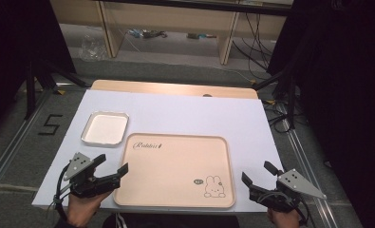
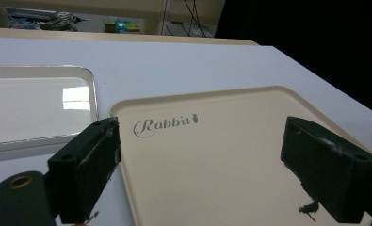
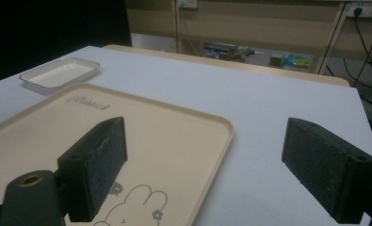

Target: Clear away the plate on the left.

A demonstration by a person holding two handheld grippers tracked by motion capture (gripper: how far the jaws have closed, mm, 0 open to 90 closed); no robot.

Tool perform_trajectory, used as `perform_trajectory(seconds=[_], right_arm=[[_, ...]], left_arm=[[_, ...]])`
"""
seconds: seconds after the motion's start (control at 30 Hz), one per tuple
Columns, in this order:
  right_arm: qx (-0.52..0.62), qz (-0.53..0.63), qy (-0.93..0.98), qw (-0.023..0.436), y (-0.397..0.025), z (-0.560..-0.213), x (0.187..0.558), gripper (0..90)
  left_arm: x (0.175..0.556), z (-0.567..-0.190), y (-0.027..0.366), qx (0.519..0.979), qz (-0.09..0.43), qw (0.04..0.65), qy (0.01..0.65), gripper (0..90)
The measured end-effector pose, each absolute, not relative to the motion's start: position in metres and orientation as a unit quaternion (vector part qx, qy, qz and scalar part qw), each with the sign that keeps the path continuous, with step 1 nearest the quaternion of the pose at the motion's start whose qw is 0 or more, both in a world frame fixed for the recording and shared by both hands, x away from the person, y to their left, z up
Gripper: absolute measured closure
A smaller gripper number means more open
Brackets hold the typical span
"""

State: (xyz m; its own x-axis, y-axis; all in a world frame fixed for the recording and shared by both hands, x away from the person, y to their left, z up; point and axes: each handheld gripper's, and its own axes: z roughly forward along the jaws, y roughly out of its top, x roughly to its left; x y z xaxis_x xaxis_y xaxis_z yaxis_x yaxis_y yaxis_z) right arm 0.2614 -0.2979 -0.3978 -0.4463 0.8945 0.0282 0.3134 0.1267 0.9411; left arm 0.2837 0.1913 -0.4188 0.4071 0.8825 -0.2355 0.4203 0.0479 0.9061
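A beige tray point(image 1: 175, 166) with a "Rabbit" script and a rabbit drawing lies flat near the table's front edge; nothing lies in it. Left of its far corner sits a small white rectangular dish point(image 1: 105, 128), also bare. My left gripper point(image 1: 111, 164) hovers open at the tray's front left corner, its jaws straddling the tray's left rim point(image 2: 122, 174). My right gripper point(image 1: 258, 173) stands open just right of the tray's front right corner, above the white table cover. In the right gripper view the tray point(image 3: 141, 141) runs under the left jaw and the dish point(image 3: 60, 73) lies far left.
A white sheet point(image 1: 185, 114) covers the table; a wooden strip point(image 1: 175, 88) shows along its far edge. Black stands and cables flank the table on both sides. Shelving with clutter stands beyond on the floor.
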Motion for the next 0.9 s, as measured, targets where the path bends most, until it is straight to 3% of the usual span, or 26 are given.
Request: perform_trajectory(seconds=[0.9], right_arm=[[0.435,0.492,0.692,0.3,-0.297,-0.398,0.262,15.2]], left_arm=[[0.299,-0.421,0.199,0.657,0.236,0.501,0.511,13.6]])
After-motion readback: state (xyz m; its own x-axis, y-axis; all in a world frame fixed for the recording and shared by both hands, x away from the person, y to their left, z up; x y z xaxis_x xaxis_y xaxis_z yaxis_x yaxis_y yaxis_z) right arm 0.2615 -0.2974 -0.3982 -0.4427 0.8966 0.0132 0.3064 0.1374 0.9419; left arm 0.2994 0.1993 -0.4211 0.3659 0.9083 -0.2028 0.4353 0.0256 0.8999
